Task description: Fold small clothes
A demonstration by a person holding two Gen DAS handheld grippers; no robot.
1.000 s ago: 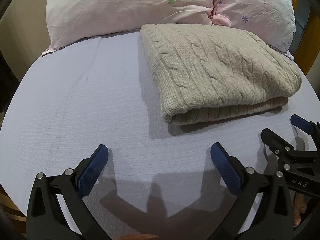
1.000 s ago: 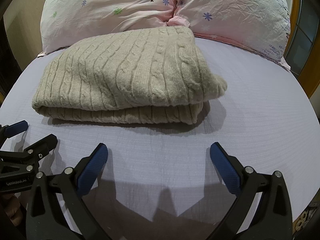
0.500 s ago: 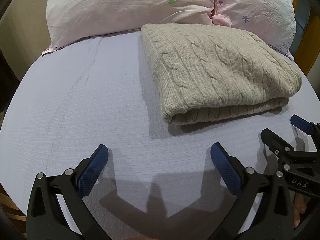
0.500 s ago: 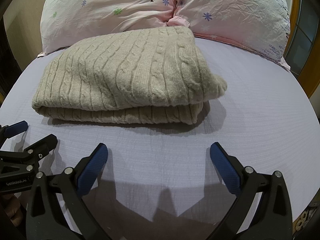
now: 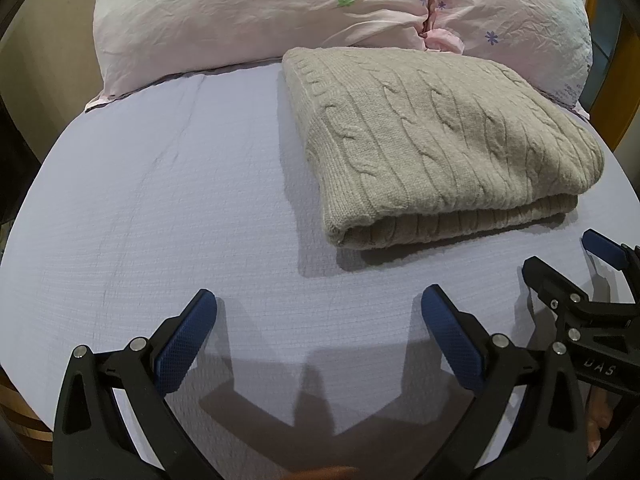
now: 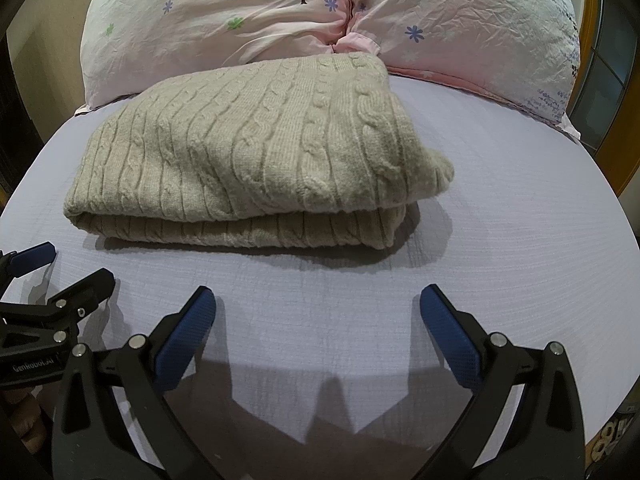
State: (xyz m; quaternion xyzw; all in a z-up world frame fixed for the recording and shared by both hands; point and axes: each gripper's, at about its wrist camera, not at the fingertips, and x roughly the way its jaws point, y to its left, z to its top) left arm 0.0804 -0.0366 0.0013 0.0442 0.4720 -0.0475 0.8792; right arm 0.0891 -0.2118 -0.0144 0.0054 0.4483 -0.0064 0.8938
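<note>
A beige cable-knit sweater [image 5: 432, 140] lies folded in a neat rectangle on the lavender bed sheet [image 5: 160, 200], its folded edge facing me. It also shows in the right wrist view [image 6: 256, 152]. My left gripper [image 5: 318, 308] is open and empty, hovering over the sheet in front of the sweater's left corner. My right gripper [image 6: 318, 308] is open and empty, in front of the sweater's right half. Each gripper shows at the edge of the other's view, the right one [image 5: 568, 264] and the left one [image 6: 68, 268], both apart from the sweater.
Two pink floral pillows [image 5: 280, 8] lie against the head of the bed, touching the sweater's far edge; they also show in the right wrist view [image 6: 460, 28]. A wooden frame [image 6: 604, 120] and window stand at the right. Bare sheet [image 6: 520, 200] lies right of the sweater.
</note>
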